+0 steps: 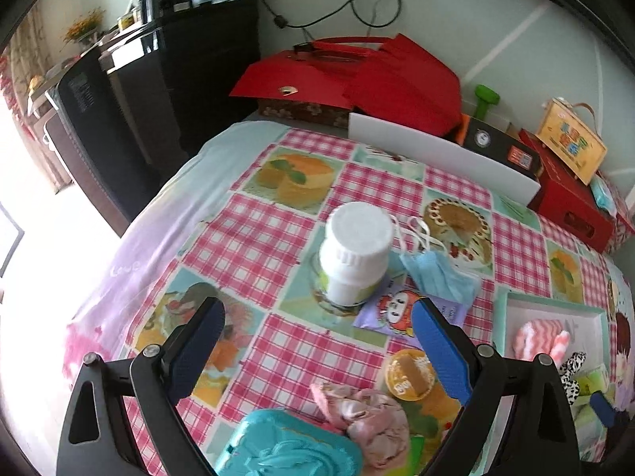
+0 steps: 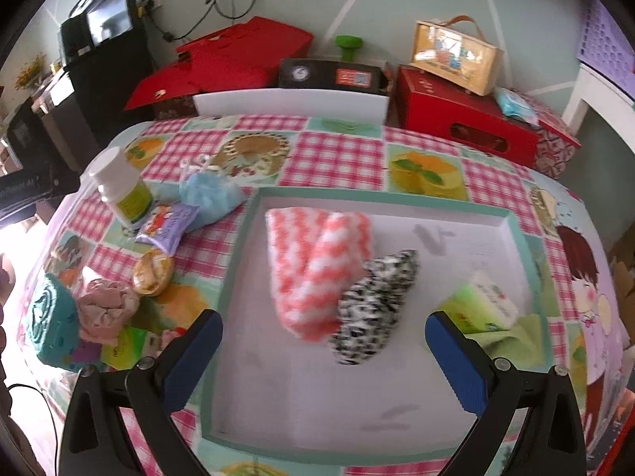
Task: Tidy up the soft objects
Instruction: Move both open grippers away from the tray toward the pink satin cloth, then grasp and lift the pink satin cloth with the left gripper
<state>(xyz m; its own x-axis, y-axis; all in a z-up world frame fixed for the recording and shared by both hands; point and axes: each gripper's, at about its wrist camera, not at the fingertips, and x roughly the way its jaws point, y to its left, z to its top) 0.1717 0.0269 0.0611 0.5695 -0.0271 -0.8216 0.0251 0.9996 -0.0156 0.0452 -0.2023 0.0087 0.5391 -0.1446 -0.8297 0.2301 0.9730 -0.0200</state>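
A shallow white tray with a teal rim [image 2: 516,234] holds a pink-and-white fluffy sock [image 2: 313,261], a black-and-white spotted soft item [image 2: 373,313] and a green tissue pack [image 2: 484,309]. My right gripper [image 2: 323,341] is open and empty just above the tray. My left gripper [image 1: 317,341] is open and empty over the tablecloth. Below it lie a pink scrunchie [image 1: 369,416] and a teal lidded box [image 1: 285,448]. A blue face mask [image 1: 440,277] lies beyond, by a white bottle [image 1: 355,254]. The tray [image 1: 555,301] is at the left view's right edge.
A purple snack packet [image 1: 397,309] and a round gold-lidded cup [image 1: 408,373] lie between the mask and scrunchie. Red boxes [image 2: 464,119], a white board [image 2: 289,103] and a wooden case [image 2: 456,55] line the table's far edge. A black cabinet [image 1: 190,79] stands left.
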